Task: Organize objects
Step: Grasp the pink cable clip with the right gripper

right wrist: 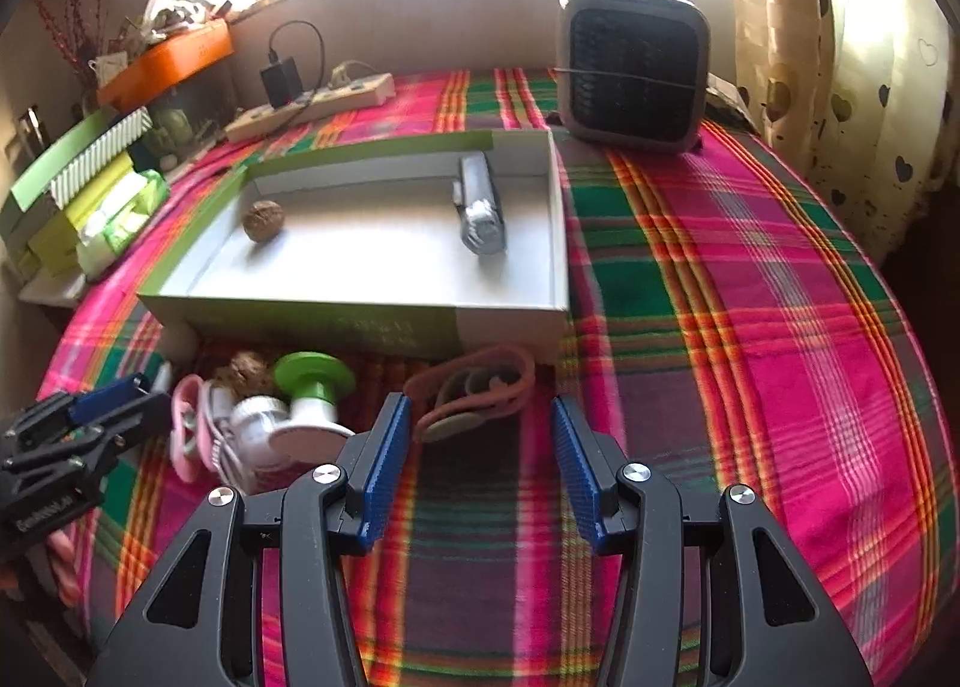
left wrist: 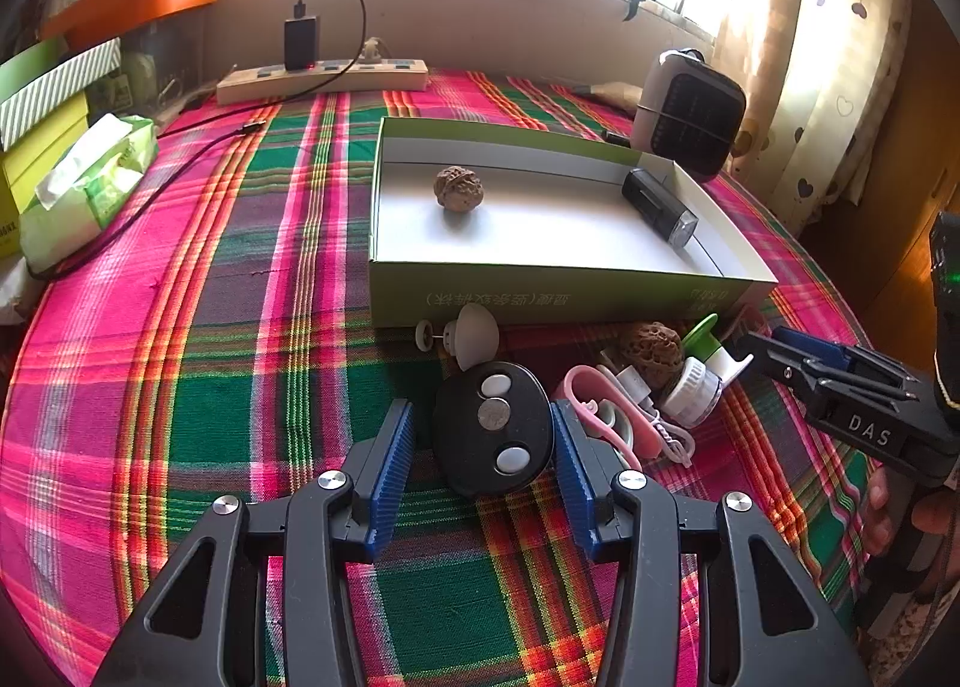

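Note:
My left gripper [left wrist: 482, 429] is open around a black oval remote [left wrist: 492, 429] with three buttons, which lies on the plaid cloth. Its right pad is at the remote's edge and a gap shows on the left. My right gripper [right wrist: 480, 429] is open, with nothing between its fingers. Just beyond its tips lies a brownish-pink silicone strap [right wrist: 474, 387]. A shallow green box [left wrist: 540, 279] [right wrist: 360, 306] holds a walnut [left wrist: 459, 188] and a black-and-silver device [left wrist: 660, 207]. In front of the box lie a second walnut [left wrist: 651, 351], a green-and-white bottle [right wrist: 312, 387], a pink clip [left wrist: 600, 405] and a white suction hook [left wrist: 471, 330].
A small fan heater [right wrist: 636, 69] stands behind the box at the right. At the back are a power strip [left wrist: 324, 78] with a charger and cable. A tissue pack [left wrist: 90, 183] and stacked boxes [right wrist: 78, 165] sit at the left. A curtain [right wrist: 840, 57] hangs at the right.

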`<state>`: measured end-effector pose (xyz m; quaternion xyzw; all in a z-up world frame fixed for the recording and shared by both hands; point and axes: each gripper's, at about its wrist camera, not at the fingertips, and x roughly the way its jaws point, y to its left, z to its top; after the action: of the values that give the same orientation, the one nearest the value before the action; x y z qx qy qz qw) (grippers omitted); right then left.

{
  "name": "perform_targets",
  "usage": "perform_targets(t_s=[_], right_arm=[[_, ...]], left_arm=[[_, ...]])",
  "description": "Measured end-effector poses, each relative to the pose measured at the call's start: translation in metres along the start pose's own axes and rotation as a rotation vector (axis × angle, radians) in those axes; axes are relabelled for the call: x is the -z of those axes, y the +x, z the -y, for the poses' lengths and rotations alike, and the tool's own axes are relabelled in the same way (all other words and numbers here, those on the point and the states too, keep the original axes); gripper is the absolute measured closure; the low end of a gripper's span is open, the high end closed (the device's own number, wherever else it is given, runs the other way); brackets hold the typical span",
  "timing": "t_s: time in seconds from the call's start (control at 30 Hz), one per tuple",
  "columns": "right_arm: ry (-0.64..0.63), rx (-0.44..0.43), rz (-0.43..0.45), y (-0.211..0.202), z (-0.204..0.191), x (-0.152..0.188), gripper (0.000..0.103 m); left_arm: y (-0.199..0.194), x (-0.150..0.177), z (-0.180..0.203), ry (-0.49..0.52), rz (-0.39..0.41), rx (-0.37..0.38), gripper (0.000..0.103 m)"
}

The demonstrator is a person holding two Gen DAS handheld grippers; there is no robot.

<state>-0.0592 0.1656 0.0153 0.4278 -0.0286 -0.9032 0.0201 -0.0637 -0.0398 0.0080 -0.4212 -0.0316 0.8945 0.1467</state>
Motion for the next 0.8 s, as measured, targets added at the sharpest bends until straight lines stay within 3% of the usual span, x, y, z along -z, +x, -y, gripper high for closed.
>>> perform_targets(t_s=[0.5,0.8], right_arm=[[0.056,0.077,-0.005,-0.015,0.027,0.014,0.054],[0.046,0.012,0.031,-0.018,0.016,0.012,0.054]], left_arm=[[0.0,0.0,0.0,0.001,0.0,-0.002,0.059],[0.001,0.0,0.003,0.019,-0.004,-0.009,0.059]])
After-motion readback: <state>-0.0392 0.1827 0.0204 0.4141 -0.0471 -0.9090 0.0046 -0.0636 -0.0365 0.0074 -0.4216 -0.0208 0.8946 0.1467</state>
